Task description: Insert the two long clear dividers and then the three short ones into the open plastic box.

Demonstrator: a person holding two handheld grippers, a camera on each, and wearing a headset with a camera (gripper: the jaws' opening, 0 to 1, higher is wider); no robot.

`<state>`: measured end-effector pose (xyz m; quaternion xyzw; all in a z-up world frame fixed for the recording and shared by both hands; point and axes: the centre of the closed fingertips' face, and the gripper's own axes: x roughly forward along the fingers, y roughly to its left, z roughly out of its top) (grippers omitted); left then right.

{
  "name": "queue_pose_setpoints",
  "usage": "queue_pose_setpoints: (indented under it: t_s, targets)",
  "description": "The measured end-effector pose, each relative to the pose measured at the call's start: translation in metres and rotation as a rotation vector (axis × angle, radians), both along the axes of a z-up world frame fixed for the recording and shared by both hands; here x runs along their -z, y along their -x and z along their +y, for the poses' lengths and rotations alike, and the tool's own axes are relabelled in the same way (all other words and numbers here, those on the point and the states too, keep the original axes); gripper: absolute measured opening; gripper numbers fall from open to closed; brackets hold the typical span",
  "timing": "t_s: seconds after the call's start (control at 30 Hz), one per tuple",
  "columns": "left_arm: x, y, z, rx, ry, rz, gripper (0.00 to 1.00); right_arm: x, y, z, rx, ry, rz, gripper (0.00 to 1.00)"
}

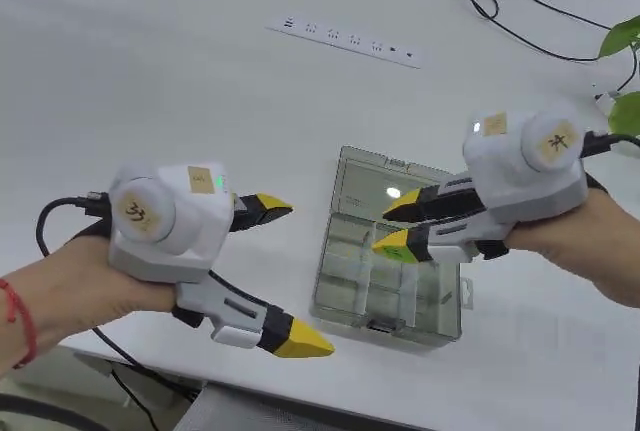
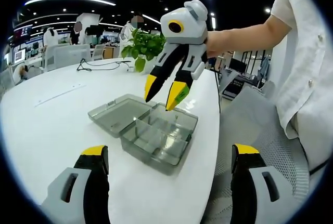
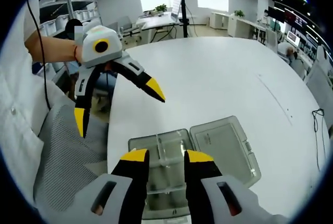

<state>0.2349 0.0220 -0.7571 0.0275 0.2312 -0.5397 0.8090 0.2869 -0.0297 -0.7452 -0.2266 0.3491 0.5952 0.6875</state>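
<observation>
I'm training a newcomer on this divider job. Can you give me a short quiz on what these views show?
1. True or false: the lid of the plastic box lies open on the table.
2. Fill in: the right claw hangs above the ___.
3. Which claw's jaws stand wider apart? A. left claw B. right claw C. both alike

Key: 1 true; 2 plastic box; 3 A.
</observation>
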Motion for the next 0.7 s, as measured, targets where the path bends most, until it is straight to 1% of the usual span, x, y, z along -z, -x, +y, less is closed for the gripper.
queue_pose_setpoints:
  t_s: [0.2, 0.4, 0.57, 0.7]
  targets:
    - [-0.002, 0.002, 0.001, -0.005, -0.004, -0.001, 1.0, -0.009, 0.0, -0.02, 0.035, -0.012, -0.007, 0.31]
    - [-0.005, 0.003, 0.002, -0.012, -0.007, -0.003, 1.0, -0.013, 0.005, -0.043, 0.061, -0.006, -0.011, 0.35]
    - [-0.006, 0.003, 0.002, -0.016, -0.006, -0.003, 1.0, -0.012, 0.01, -0.062, 0.077, 0.017, -0.011, 0.4]
    - [-0.006, 0.004, 0.003, -0.012, -0.014, -0.002, 1.0, -0.009, 0.013, -0.076, 0.073, 0.044, -0.012, 0.45]
